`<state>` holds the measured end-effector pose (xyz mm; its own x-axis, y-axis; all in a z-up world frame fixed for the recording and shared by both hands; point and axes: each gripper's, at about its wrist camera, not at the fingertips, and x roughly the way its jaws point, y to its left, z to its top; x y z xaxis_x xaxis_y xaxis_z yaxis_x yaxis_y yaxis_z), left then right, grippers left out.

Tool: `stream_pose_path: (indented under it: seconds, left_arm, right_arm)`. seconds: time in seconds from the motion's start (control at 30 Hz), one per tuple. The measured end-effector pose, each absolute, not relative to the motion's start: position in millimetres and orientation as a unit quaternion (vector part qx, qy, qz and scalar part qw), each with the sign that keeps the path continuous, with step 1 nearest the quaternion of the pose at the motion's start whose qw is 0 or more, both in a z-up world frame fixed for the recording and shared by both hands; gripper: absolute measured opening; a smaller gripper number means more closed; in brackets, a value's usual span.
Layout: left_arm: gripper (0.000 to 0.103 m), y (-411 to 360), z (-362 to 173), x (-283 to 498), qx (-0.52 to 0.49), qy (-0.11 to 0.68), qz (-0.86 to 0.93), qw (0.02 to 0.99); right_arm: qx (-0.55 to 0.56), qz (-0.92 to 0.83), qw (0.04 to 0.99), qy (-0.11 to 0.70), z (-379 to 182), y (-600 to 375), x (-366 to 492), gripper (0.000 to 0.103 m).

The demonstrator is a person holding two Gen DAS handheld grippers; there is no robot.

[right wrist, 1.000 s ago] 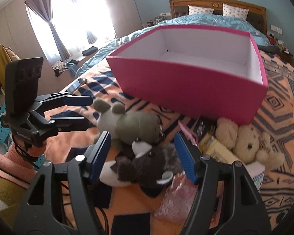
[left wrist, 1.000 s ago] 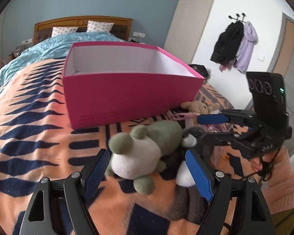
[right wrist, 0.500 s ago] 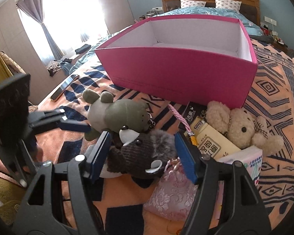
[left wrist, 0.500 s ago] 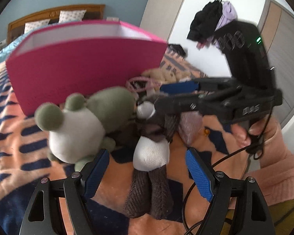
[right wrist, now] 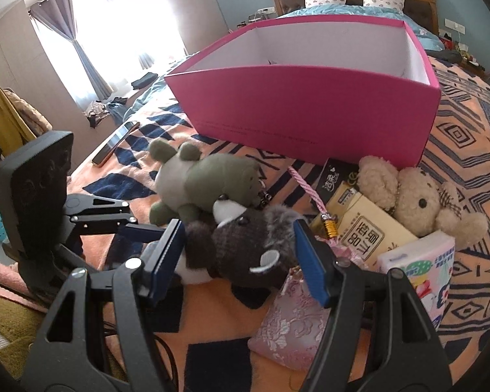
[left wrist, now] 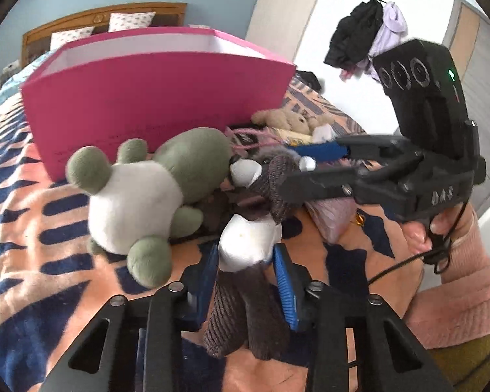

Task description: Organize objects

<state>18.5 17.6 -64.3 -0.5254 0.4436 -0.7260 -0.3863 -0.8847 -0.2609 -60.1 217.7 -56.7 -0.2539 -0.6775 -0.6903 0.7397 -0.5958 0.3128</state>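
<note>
A brown knitted plush toy [left wrist: 245, 310] with a white belly lies on the patterned bedspread. My left gripper [left wrist: 246, 274] is closing, and its blue pads press on the toy's belly from both sides. My right gripper [right wrist: 240, 254] stands open astride the same toy's head [right wrist: 245, 238], and it also shows in the left wrist view [left wrist: 287, 170]. A green and white plush toy [left wrist: 140, 189] [right wrist: 212, 179] lies against the brown one. Behind them stands an empty pink box [left wrist: 147, 98] [right wrist: 310, 107].
Right of the brown toy lie a beige teddy bear [right wrist: 415, 199], a yellow-white carton [right wrist: 369, 228], a tissue pack [right wrist: 421, 264] and a pink brocade pouch [right wrist: 294, 320]. A phone [right wrist: 114, 143] rests near the bed's left edge. A person's hand [left wrist: 441, 228] in a pink sleeve holds the right gripper.
My left gripper swung from the green toy to the brown one, dropped lower, and its jaws closed onto the toy's belly. The right gripper stayed open over the toy's head.
</note>
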Motion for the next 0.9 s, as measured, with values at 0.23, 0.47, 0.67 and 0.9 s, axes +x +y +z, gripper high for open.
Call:
stream_pose_path:
  seconds: [0.23, 0.47, 0.67, 0.9]
  left_arm:
    - [0.033, -7.9, -57.6, 17.6, -0.419, -0.046, 0.883, 0.204]
    - [0.035, -14.4, -57.4, 16.5, -0.418, -0.053, 0.884, 0.2]
    - [0.044, -12.0, -65.7, 16.8, -0.433, -0.053, 0.877, 0.203]
    - [0.038, -9.9, -70.5, 19.2, -0.434, -0.055, 0.875, 0.209]
  right_arm:
    - [0.412, -0.779, 0.471, 0.038, -56.9, 210.7, -49.8, 0.07]
    - [0.412, -0.778, 0.474, 0.035, -60.3, 204.1, -47.6, 0.07]
    - [0.42, -0.783, 0.458, 0.031, -69.0, 201.6, -55.7, 0.07]
    - [0.412, -0.793, 0.446, 0.05, -71.7, 191.1, -56.8, 0.06]
